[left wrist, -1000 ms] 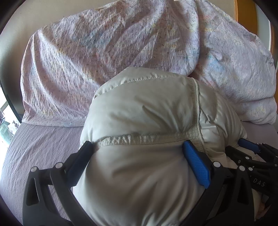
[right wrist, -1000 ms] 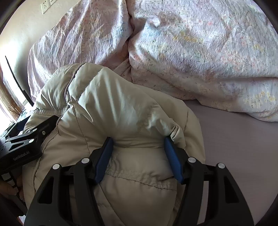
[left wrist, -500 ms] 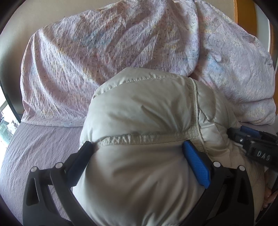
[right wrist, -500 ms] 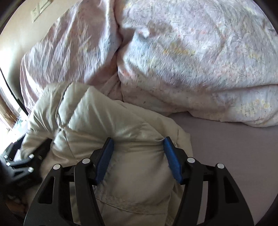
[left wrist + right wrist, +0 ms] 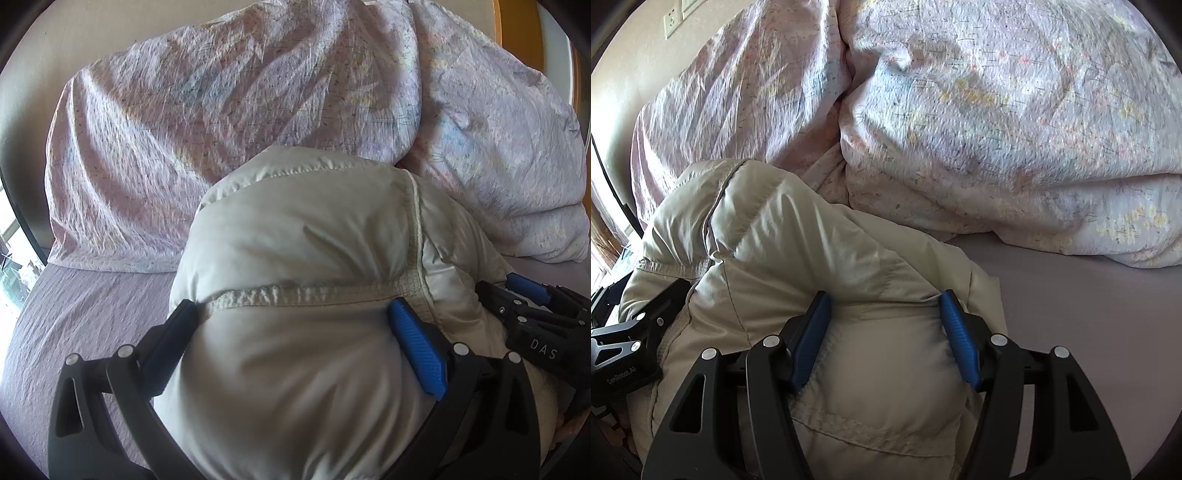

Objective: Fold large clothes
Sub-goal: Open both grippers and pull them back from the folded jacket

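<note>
Lilac crinkled bedsheet [image 5: 85,306] carries a puffy, quilted cream jacket [image 5: 303,240], bunched just before the rumpled floral duvet [image 5: 997,110]. Left gripper [image 5: 295,321] and right gripper [image 5: 884,314] each stand wide, blue ribbed pads pressing its padded bulk.

Two wrist fisheye views, both angled down along the fingers at close range.
The left camera faces the padded jacket [image 5: 306,258] and bedding [image 5: 221,122]; the right gripper [image 5: 532,306] shows at its right edge. The right camera shares jacket [image 5: 820,258] and bedding [image 5: 997,122], with the left gripper [image 5: 631,332] at its left edge.
</note>
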`<state>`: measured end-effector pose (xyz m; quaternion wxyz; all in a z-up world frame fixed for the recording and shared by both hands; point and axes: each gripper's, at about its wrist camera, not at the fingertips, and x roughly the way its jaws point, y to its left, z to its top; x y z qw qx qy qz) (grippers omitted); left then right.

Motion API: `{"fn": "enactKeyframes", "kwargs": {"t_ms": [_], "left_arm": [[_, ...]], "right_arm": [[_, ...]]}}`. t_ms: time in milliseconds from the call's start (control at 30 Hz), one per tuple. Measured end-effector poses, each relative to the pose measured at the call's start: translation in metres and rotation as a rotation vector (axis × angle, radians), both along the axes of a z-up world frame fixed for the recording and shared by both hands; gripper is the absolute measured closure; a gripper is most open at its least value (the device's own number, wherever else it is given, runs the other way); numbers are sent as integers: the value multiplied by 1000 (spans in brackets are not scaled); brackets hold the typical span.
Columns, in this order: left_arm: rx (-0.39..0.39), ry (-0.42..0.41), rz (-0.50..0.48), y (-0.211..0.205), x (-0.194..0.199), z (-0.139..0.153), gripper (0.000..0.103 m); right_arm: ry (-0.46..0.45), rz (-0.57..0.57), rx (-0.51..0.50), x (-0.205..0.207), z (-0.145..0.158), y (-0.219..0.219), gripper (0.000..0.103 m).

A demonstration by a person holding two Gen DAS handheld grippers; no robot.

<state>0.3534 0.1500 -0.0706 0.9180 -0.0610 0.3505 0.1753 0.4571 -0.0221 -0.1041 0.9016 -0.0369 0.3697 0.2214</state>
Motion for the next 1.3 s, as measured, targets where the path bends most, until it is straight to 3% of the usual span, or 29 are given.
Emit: {"fn": "enactKeyframes", "kwargs": {"t_ms": [133, 200, 233, 300, 400, 600, 800, 967, 1300], "left_arm": [[2, 7, -7, -1, -5, 6, 2], [-19, 14, -3, -1, -11, 10, 2], [-37, 18, -1, 0, -16, 13, 2], [-75, 21, -3, 0, -27, 19, 2], [-109, 14, -15, -1, -53, 28, 2], [-88, 13, -23, -13, -116, 43, 2], [-120, 34, -16, -20, -172, 50, 2], [-130, 49, -6, -27, -202, 51, 2], [-126, 52, -57, -40, -238, 51, 2]], "right_arm": [[47, -15, -48, -5, 11, 9, 34], [68, -19, -70, -13, 18, 9, 29], [71, -25, -82, -18, 21, 8, 21], [69, -34, -102, -34, 29, 3, 20], [59, -37, -120, -59, 40, -3, 18], [56, -43, -101, -111, 60, -22, 4], [120, -30, -21, -153, 69, -53, 3], [119, 2, -22, -187, 67, -55, 3], [116, 9, 12, -233, 56, -57, 3]]}}
